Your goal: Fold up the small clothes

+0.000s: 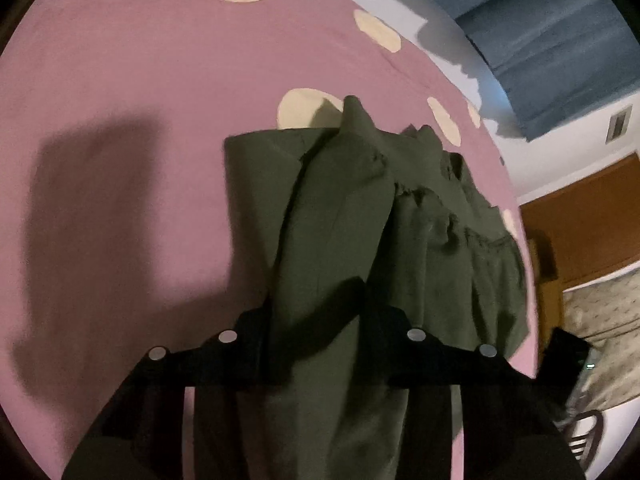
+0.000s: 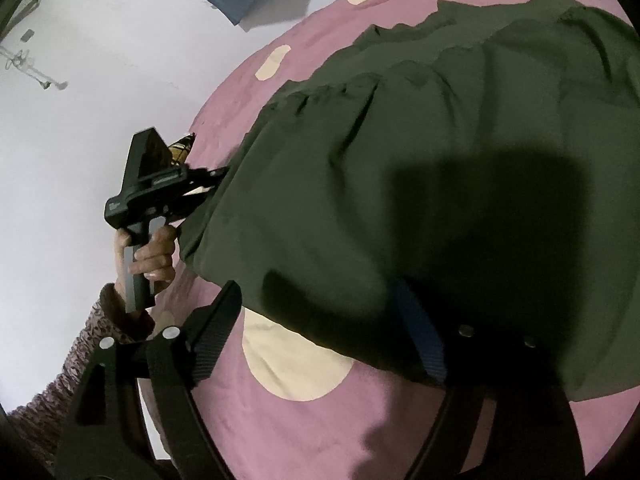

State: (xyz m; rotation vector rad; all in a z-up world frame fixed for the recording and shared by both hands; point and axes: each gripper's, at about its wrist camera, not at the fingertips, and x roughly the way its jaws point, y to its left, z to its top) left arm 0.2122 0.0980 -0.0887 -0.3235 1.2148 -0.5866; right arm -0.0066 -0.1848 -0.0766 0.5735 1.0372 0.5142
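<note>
On pink bed (image 1: 120,80): one green garment (image 1: 340,208), pinched by left tongs (image 1: 320,336). Seen only from right wrist: hand (image 2: 154,256) at nine o'clock; right tongs (image 2: 320,320) spread wide.

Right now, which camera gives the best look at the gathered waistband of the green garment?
The right wrist view: the garment lies spread, its gathered waistband showing along its length. In the left wrist view the waistband is bunched and partly hidden by a fold gripped in the left gripper.
</note>
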